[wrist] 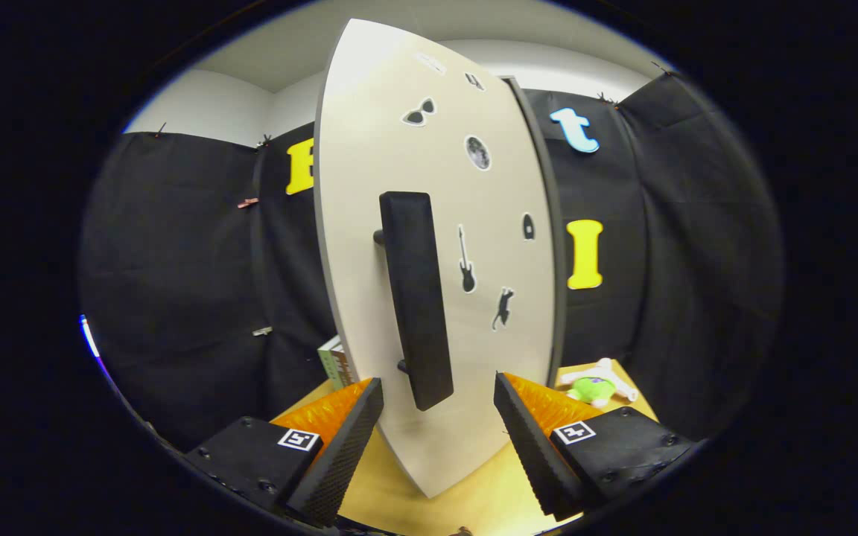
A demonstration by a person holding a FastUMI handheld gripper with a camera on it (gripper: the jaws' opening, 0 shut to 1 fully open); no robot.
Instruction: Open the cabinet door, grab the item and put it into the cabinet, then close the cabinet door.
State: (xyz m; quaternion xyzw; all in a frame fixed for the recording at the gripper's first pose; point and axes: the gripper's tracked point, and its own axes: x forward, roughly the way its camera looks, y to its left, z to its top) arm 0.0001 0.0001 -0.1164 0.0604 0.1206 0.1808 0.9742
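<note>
The cabinet door (436, 246) stands tall right in front of the gripper (438, 420). It is pale and flat, with small dark stickers (466, 260) on its face, one shaped like a guitar and one like a cat. A long black handle (415, 298) runs up and down on the door, held off it by two short pegs. The bottom end of the handle hangs just ahead of the fingers and between them, a bit nearer the left one.

The fingers (339, 447) are spread wide apart and are not gripping anything. Each has a black ridged pad on the inner side and orange on the outer side. The door's lower edge sits between them, and neither finger touches the handle.

A soft toy (596, 385), green and white, lies on the yellow wooden surface (488, 499) off to the right, beyond the right finger and past the door's edge. Some books (336, 363) stand behind the door on the left, beyond the left finger.
</note>
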